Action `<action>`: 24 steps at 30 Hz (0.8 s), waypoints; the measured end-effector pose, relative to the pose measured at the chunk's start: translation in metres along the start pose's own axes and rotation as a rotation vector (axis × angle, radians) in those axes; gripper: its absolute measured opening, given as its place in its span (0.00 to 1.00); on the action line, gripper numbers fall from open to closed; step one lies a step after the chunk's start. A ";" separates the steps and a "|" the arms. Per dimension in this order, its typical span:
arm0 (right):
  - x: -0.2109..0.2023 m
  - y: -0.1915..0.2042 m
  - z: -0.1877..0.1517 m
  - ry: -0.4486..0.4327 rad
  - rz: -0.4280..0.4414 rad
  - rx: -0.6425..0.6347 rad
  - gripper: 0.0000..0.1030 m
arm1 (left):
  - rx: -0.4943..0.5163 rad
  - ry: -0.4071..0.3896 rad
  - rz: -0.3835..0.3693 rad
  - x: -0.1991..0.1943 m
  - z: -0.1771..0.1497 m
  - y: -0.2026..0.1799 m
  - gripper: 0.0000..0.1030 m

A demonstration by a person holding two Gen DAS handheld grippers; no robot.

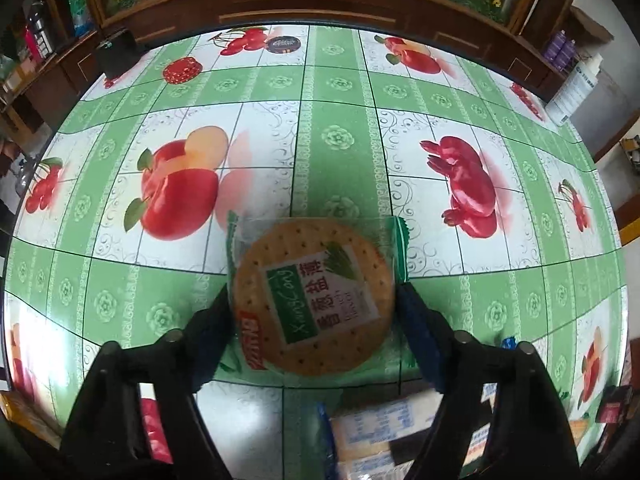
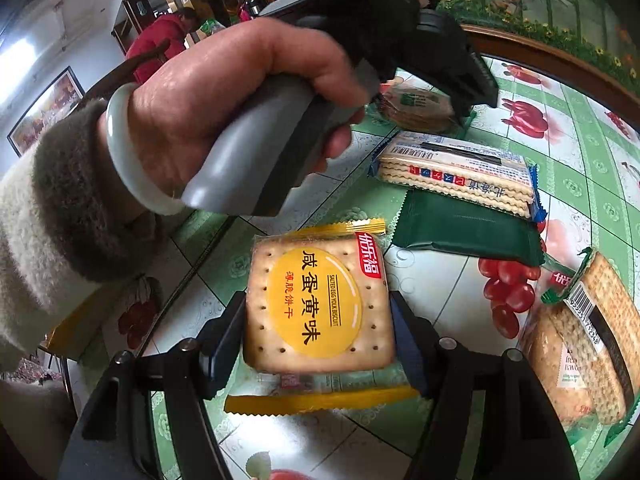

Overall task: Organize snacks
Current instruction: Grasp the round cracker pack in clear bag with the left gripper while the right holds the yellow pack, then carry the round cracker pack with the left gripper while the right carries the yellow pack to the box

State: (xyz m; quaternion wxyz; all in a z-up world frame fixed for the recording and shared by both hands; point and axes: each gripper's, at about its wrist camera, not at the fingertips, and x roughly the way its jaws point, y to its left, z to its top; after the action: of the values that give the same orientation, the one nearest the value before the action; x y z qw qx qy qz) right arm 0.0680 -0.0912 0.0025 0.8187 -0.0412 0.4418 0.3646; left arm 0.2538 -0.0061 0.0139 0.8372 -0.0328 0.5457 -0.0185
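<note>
Tablecloth [image 1: 340, 80]: glossy, smooth plastic sheet, reflects light. Round biscuit pack [image 1: 312, 296] and square biscuit pack [image 2: 318, 308]: clear shiny film. Green packet [image 2: 468, 228]: matt wrapper. Sleeve [image 2: 44, 216]: fuzzy cloth. Cabinet [image 1: 320, 4]: polished wood.

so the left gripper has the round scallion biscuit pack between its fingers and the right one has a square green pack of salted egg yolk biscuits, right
Not quite: the right wrist view shows the salted egg yolk biscuit pack between the right gripper fingers is yellow, not green. The rest stands: the left gripper does have the round scallion biscuit pack between its fingers.
</note>
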 end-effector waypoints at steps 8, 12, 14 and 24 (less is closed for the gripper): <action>0.001 0.010 -0.002 0.002 -0.031 0.000 0.66 | 0.016 -0.034 0.060 -0.031 -0.030 0.024 0.73; -0.001 0.020 -0.007 0.005 -0.046 -0.001 0.66 | 0.020 -0.078 0.093 -0.060 -0.055 0.033 0.73; -0.005 0.026 -0.010 0.002 -0.059 -0.001 0.66 | 0.030 -0.102 0.105 -0.077 -0.070 0.035 0.73; -0.041 0.045 -0.039 -0.049 -0.126 0.033 0.66 | 0.072 -0.197 0.117 -0.137 -0.146 0.034 0.73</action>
State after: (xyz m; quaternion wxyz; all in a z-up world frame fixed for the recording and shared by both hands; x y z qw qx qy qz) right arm -0.0014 -0.0958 0.0212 0.8511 -0.0465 0.4243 0.3058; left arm 0.0650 0.0321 0.0777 0.8870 0.0274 0.4607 0.0139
